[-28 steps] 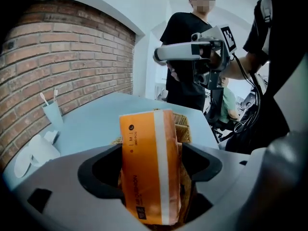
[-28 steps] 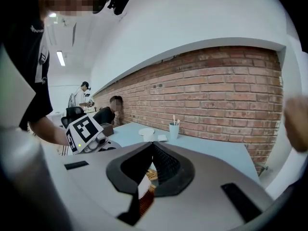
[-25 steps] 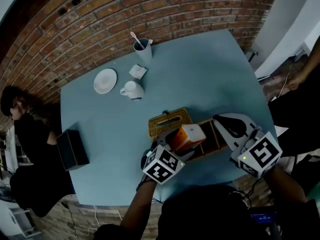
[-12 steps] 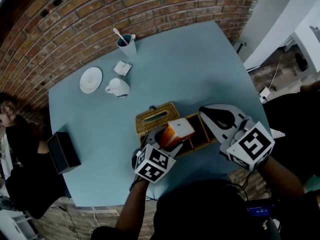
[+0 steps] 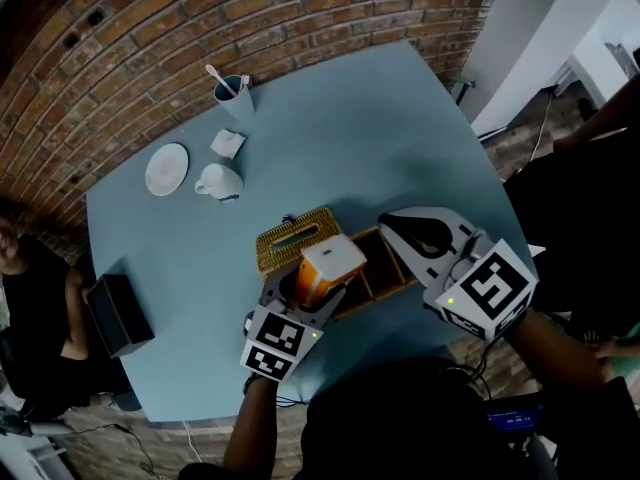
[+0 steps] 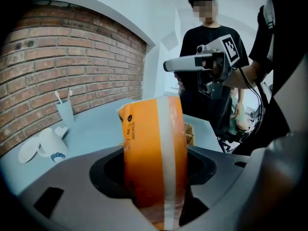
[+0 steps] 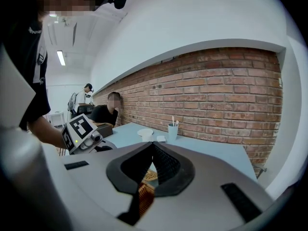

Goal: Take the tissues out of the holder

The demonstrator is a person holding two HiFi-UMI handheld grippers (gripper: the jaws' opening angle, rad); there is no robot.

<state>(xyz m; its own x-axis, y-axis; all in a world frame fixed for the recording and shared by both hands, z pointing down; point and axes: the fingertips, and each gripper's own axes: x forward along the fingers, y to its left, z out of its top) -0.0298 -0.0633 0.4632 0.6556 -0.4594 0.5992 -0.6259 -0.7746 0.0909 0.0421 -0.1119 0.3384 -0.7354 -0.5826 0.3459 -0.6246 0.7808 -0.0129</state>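
An orange and white tissue pack stands upright in my left gripper, lifted above the open wicker holder. The jaws have just been closing, and now they press on the pack's lower part. In the left gripper view the pack fills the gap between the jaws of that gripper. My right gripper rests at the holder's right end, jaws together at the tips, with the holder's wicker wall low between them. The holder's woven lid lies flat just behind it.
On the blue table's far left stand a cup with a spoon, a folded napkin, a saucer and a white mug. A black box sits by the left edge. One person sits at the left.
The left gripper has raised the tissue pack a little higher out of the holder and tipped it more upright. The right gripper has kept its place on the holder.
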